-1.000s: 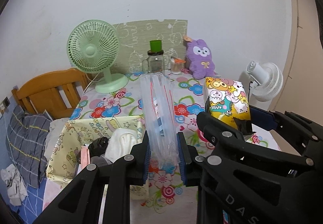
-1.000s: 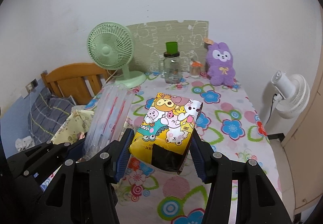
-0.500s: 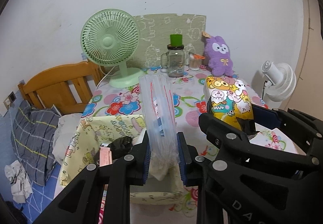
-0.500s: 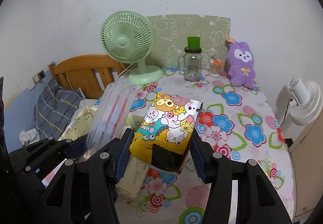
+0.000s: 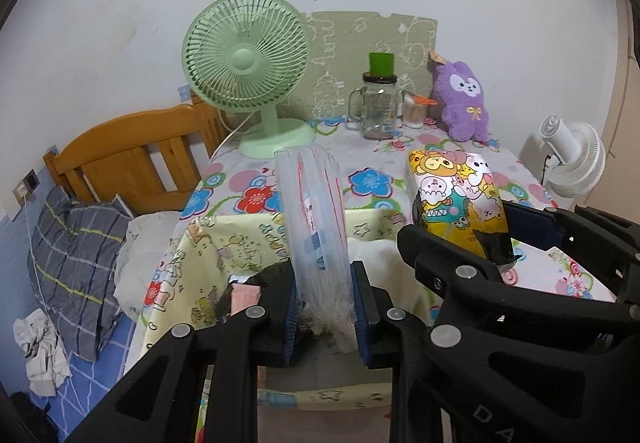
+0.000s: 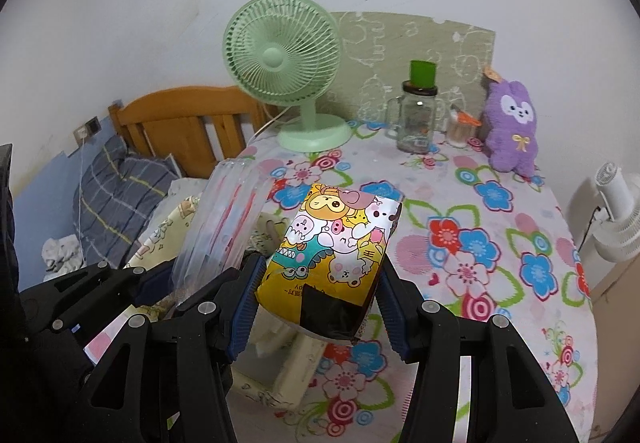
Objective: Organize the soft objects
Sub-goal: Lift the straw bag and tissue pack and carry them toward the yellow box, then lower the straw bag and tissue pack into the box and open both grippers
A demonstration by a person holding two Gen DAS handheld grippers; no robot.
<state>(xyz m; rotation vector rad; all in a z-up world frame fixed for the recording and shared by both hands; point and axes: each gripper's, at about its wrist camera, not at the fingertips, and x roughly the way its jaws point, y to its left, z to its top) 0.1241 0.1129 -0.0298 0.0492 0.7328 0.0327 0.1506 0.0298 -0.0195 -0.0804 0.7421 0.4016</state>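
My left gripper (image 5: 323, 309) is shut on a clear plastic pack (image 5: 316, 219) with red stripes, held upright over a pale yellow fabric storage box (image 5: 208, 255). White cloth (image 5: 384, 255) and a dark item lie inside the box. My right gripper (image 6: 316, 301) is shut on a yellow cartoon-print soft pack (image 6: 340, 239), held beside the clear pack (image 6: 228, 219) above the box's right edge (image 6: 288, 371). In the left wrist view the cartoon pack (image 5: 456, 195) shows at the right, in the other gripper's jaws. A purple plush bunny (image 6: 512, 123) sits at the table's back right.
A green desk fan (image 5: 248, 71), a glass mug jar with a green cap (image 5: 378, 103) and a small toothpick jar (image 6: 458, 129) stand at the back of the floral-cloth table (image 6: 480, 235). A wooden bed headboard (image 5: 128, 155) and a plaid pillow (image 5: 72, 255) lie left; a white fan (image 5: 572, 159) stands right.
Both grippers have moved left and slightly down with their packs, from over the table's floral cloth to over the yellow storage box. Grips are unchanged.
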